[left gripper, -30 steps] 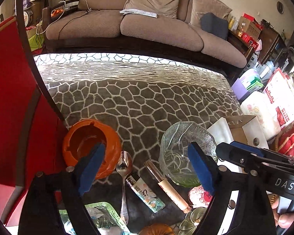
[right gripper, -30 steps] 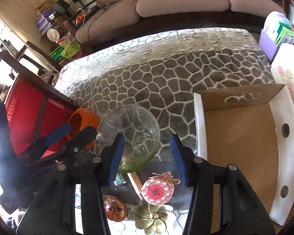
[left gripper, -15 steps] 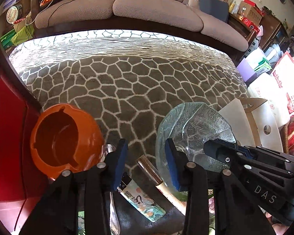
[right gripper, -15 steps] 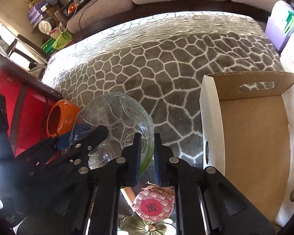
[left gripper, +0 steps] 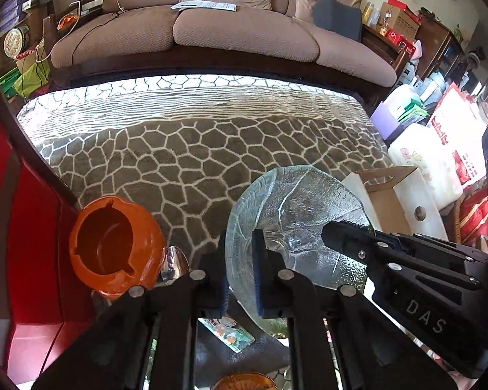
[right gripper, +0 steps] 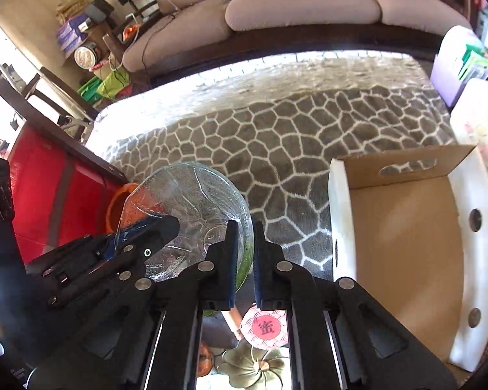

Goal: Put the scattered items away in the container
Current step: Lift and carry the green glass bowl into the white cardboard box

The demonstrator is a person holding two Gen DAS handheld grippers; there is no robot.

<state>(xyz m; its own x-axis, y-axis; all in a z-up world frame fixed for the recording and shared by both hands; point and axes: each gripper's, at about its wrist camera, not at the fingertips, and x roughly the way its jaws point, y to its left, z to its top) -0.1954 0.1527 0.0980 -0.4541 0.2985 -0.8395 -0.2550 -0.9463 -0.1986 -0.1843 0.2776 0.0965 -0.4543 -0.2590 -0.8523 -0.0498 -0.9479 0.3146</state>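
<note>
Close wrist views, shared glass bowl (left gripper: 296,221)

bowl (right gripper: 192,214) left of box (right gripper: 403,250), ashtray (left gripper: 114,250) further left

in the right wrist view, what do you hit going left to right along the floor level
red cabinet → orange ashtray → glass bowl, gripped at its rim by the right tool → patterned rug → cardboard box

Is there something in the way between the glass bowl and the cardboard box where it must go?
Nothing visible. Both claws, left and right, pinch the glass bowl by its rim. Only bare patterned rug lies between it and the open cardboard box to the right.
</note>
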